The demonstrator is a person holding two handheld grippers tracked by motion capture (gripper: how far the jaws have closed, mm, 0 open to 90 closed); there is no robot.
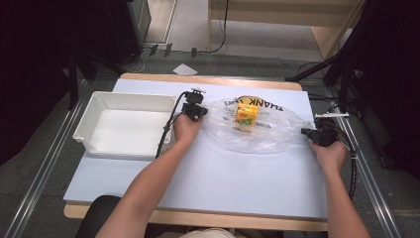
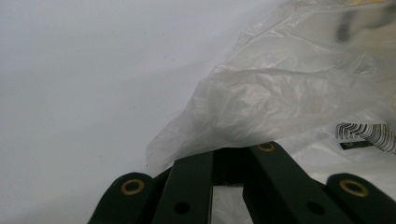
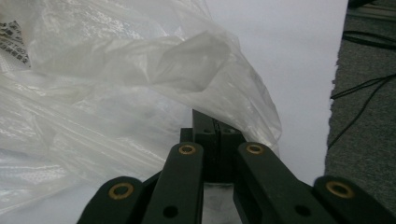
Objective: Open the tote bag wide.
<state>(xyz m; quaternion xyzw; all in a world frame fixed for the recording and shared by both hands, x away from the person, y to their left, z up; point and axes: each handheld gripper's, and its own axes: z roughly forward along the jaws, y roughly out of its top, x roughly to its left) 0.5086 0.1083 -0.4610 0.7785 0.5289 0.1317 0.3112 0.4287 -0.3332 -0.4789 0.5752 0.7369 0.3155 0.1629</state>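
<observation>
A clear plastic bag (image 1: 270,134) with black lettering lies spread on the white table (image 1: 198,183). Inside it stands a yellow and orange carton (image 1: 246,115). My left gripper (image 1: 200,111) is at the bag's left edge. In the left gripper view its jaws (image 2: 229,156) meet under the bag's film (image 2: 261,93), which hides their tips. My right gripper (image 1: 304,132) is at the bag's right edge. In the right gripper view its jaws (image 3: 212,123) are pressed together on a fold of the bag (image 3: 116,70).
An empty white tray (image 1: 94,111) sits on the left of the table, close to my left hand. The table's right edge (image 3: 337,70) runs just beside my right gripper, with cables on the grey floor (image 3: 369,93) beyond it.
</observation>
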